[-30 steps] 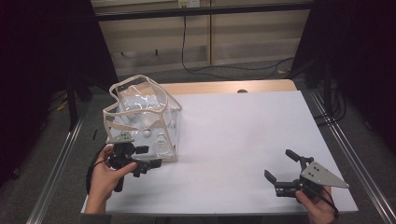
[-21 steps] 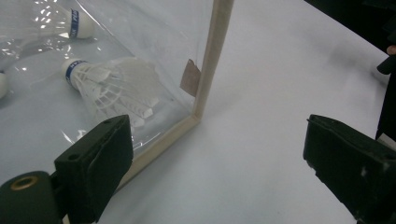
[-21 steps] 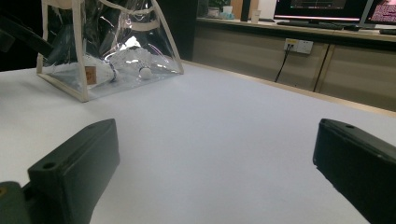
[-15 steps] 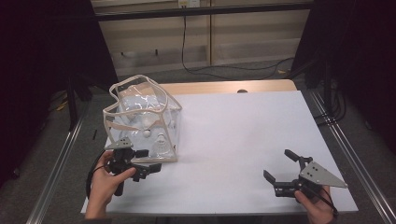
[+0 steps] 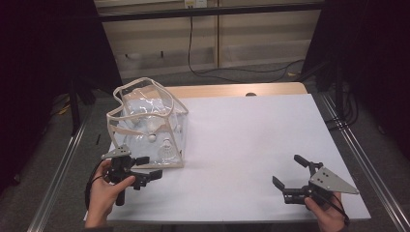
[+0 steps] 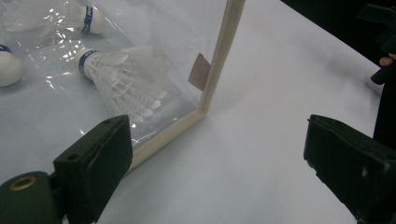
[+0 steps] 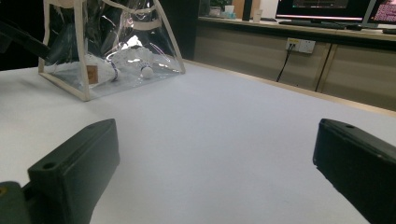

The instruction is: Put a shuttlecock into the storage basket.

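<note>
A clear plastic bag (image 5: 147, 123) with cream trim stands at the table's left, holding white shuttlecocks (image 5: 167, 149). Just in front of its near corner, my left gripper (image 5: 151, 167) is open and empty. Its own view shows the bag's bottom corner (image 6: 200, 111) and a shuttlecock (image 6: 122, 77) behind the plastic. At the front right, my right gripper (image 5: 288, 173) is open, holding nothing and pointing left across the white table. In the right gripper view the bag (image 7: 112, 46) stands far off at the upper left.
The white table top (image 5: 251, 140) has a wooden strip (image 5: 232, 90) along its far edge. Metal rails (image 5: 358, 150) run down both sides. Beyond the table are cables (image 5: 203, 67) on the floor and a dark surround.
My left gripper has drawn back from the bag toward the front edge. The right gripper has shifted slightly nearer the front edge.
</note>
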The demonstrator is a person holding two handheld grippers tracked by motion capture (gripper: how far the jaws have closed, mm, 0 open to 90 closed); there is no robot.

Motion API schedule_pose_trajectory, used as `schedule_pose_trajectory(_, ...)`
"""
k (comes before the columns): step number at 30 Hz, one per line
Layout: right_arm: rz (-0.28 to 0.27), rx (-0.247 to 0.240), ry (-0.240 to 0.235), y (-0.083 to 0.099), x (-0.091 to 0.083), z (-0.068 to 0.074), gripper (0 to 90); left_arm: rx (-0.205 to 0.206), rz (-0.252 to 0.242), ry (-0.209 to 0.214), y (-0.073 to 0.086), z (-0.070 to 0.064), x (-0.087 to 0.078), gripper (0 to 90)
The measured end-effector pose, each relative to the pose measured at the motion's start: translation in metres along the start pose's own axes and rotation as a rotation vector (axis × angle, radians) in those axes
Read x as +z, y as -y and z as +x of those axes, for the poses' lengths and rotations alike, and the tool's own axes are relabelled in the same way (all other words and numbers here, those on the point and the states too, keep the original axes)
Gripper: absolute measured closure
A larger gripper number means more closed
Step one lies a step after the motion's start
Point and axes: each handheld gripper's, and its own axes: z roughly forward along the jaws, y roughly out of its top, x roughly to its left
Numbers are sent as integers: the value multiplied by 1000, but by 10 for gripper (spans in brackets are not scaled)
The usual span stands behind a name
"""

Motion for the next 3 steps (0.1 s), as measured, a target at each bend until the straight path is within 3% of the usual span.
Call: schedule_pose_trajectory(3,3,4,-1,0,0,0,5,-2,-11,0,0,0,0,82)
